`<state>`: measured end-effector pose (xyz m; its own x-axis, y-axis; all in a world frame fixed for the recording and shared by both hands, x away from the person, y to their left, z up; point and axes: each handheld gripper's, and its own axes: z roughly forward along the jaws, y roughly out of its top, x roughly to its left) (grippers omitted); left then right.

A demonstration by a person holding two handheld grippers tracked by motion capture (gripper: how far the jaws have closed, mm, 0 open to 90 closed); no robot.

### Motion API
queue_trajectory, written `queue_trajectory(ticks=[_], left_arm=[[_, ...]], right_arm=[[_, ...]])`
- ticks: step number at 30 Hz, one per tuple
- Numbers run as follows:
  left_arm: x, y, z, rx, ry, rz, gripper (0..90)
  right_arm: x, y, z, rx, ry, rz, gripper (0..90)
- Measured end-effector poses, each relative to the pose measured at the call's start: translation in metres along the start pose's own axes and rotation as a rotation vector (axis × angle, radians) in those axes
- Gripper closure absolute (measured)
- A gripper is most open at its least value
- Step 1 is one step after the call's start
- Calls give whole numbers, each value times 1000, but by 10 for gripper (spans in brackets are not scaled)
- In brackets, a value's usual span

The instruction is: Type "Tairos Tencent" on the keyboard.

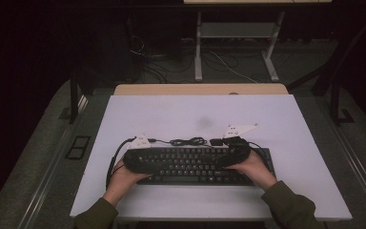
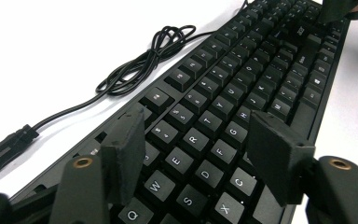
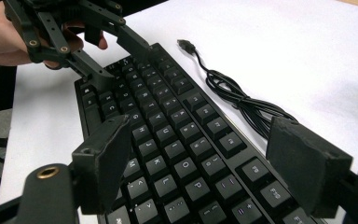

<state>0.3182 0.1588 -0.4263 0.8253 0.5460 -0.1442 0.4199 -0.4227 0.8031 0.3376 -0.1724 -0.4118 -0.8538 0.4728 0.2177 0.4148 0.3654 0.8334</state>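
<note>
1. Left gripper (image 2: pixel 200 154): jaws apart, spread over the Q-to-C keys, hovering with no key pinched between the pads.
2. Right gripper (image 3: pixel 205 163): jaws wide apart, straddling the keys near the O, P and L letters, nothing clamped.
3. Black keyboard (image 1: pixel 200 164) lying flat on the near half of the white worktop (image 1: pixel 276 119), long side across, a hand at each end in the high view.
4. Keyboard cable (image 2: pixel 140 70) coiled in loose loops just beyond the far edge of the keyboard, its plug (image 3: pixel 185 44) resting loose on the worktop.
5. Dark floor and a table frame beyond the worktop.
</note>
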Motion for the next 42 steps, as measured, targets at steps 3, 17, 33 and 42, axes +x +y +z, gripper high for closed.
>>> queue_trajectory(ticks=[3,17,33,42], left_arm=[[-2,0,-1,-1,-8,0,363],[-5,1,0,-8,-12,13,296],[-3,-1,3,1,14,14,253],[-3,0,3,2,16,20,253]], right_arm=[[0,-1,1,0,4,1,217],[14,0,13,37,70,-39,532],[29,0,31,88,137,-70,887],[38,-2,48,139,146,-94,891]])
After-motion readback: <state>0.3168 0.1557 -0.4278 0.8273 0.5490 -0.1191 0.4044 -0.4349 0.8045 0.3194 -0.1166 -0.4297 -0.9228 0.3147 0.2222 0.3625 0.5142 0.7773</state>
